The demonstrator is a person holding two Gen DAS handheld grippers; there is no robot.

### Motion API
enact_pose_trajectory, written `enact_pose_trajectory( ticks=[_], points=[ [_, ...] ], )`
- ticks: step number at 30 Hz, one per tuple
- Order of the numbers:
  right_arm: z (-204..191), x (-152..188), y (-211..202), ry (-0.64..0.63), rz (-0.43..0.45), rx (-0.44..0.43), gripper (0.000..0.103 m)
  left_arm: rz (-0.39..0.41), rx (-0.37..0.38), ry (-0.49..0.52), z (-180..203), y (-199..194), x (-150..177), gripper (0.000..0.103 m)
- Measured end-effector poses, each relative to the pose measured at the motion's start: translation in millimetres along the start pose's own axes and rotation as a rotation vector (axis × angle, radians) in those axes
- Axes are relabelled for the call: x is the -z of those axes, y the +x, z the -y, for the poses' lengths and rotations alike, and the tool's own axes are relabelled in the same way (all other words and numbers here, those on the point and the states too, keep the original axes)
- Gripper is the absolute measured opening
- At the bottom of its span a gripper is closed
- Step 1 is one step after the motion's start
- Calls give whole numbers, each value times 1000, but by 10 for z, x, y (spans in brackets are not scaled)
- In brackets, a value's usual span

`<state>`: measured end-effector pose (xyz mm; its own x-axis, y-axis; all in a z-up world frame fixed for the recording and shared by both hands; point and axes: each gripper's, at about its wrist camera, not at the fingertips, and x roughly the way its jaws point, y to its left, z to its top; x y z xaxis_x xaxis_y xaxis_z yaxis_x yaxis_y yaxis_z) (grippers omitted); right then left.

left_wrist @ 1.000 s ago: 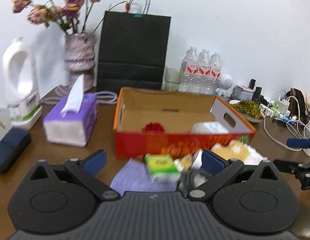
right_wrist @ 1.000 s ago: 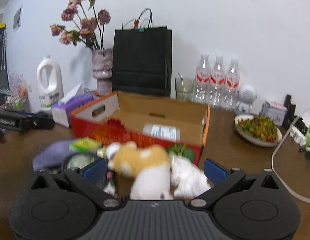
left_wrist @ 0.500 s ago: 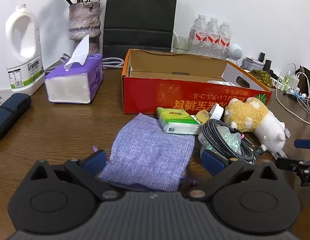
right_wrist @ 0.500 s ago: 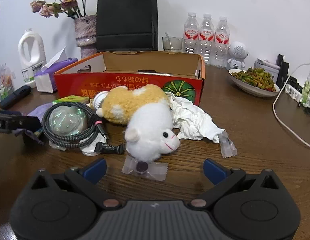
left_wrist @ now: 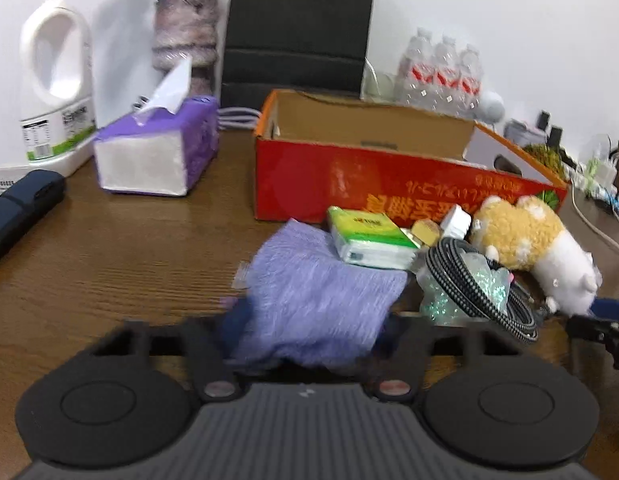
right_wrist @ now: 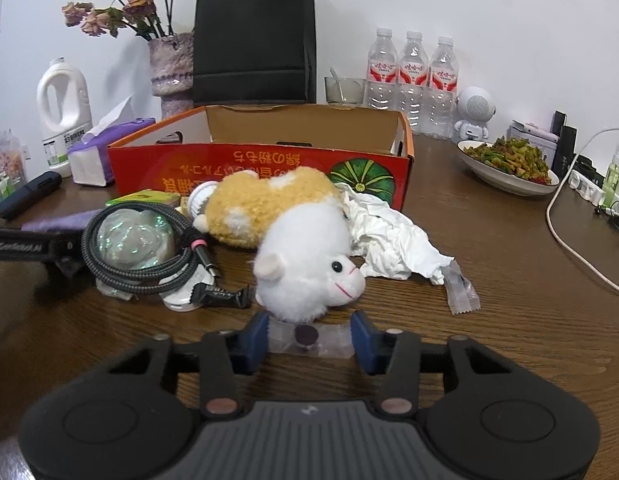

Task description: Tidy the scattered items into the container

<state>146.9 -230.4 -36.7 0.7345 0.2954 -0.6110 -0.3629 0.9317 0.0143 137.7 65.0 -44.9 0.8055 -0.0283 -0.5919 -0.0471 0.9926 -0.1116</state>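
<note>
Purple pouch (left_wrist: 313, 292) pinched by left hand-held gripper (left_wrist: 309, 334).

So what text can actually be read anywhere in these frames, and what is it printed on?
"GenRobot.AI": white print on the side of the left gripper, right wrist view.
Red box: yellow Chinese characters, upside down, too unclear to quote.
Water bottles: red labels, too small to read.
White jug: label too small to read.
Green pack: print blurred.
Black sachet: white print, too small to read.
</note>
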Motion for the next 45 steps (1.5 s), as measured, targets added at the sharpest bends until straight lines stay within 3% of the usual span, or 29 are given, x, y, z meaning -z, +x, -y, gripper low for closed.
enact_pose_trajectory(
  ticks=[1, 4, 8, 13, 27, 32, 35, 37, 40, 42, 44, 45],
  points=[
    [-2, 13, -19, -2, 4, -5, 38, 12, 8, -12, -13, -35, 8, 26],
    [0, 43, -84, -13, 22, -7, 33, 64, 6, -26, -26, -180, 38, 19],
    [23, 76, -139, -15, 31, -19, 30, 117, 21, -54, -47, -359, 57, 19],
    [13, 104, -191, -23, 45, -24, 25, 117, 15, -46, -42, -405, 97, 18],
    [38, 125, -359, -9, 85, -26, 25, 230, 22, -40, -24, -807, 62, 16],
    [18, 146, -377, -8, 86, -34, 25, 179, 9, -21, -19, -685, 114, 18],
    [17, 148, -388, -7, 87, -36, 25, 132, -28, 1, -20, -559, 235, 30],
    [20, 149, -388, -6, 86, -37, 25, 102, -45, -9, -40, -521, 273, 66],
    [15, 151, -392, -5, 86, -40, 25, 107, -94, 3, -29, -552, 294, 95],
    [6, 152, -395, -4, 86, -45, 25, 38, -121, 11, -9, -503, 303, 97],
    [-5, 153, -395, -4, 85, -51, 25, -14, -78, -10, -42, -445, 335, 90],
    [-11, 151, -392, -4, 85, -52, 25, -6, -80, 0, -37, -448, 346, 68]
  ],
)
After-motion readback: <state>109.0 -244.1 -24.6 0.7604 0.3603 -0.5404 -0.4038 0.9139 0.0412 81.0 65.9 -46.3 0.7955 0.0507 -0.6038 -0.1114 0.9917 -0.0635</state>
